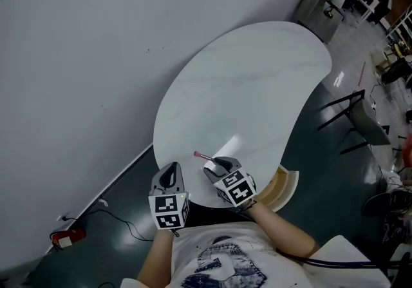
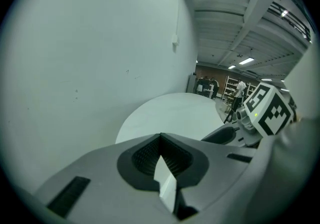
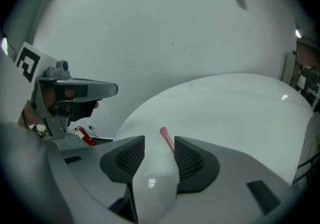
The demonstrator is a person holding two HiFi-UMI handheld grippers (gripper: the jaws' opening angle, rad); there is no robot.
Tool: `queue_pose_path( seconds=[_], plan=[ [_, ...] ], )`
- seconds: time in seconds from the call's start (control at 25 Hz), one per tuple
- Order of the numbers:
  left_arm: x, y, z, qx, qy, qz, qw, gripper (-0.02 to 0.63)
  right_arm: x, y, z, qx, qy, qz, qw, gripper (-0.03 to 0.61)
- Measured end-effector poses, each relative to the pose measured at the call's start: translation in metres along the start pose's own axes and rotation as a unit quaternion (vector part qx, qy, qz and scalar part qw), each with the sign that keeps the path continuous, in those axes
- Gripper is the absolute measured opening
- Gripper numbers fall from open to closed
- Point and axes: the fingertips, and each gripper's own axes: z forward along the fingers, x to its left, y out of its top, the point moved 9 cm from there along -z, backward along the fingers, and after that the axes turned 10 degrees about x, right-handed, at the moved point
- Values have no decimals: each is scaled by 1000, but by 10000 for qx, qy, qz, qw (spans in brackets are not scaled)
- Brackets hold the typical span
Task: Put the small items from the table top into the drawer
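A pink-tipped stick (image 1: 205, 156) (image 3: 167, 141) lay on the worktop (image 1: 257, 74), its near end just inside the released right tongs (image 1: 219, 164) (image 3: 159, 155), long axis pointing left; the clenched, empty left tongs (image 1: 170, 174) (image 2: 161, 155) sat farther off.

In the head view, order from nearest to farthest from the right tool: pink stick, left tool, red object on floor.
1. Pink stick: at the right tool's tip.
2. Left tool: beside, left.
3. Red object: floor, far left.

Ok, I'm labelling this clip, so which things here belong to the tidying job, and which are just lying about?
Job: pink stick, table, drawer, right claw, open around the stick.
Lying about: red object on the floor, chair.
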Motion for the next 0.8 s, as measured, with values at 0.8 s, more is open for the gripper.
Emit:
queue_pose_path(
  seconds=[0.8],
  plan=[
    [11, -5, 8, 182, 383, -328, 9986, 20, -22, 2, 52, 786, -63, -965, 9922, 141]
  ],
)
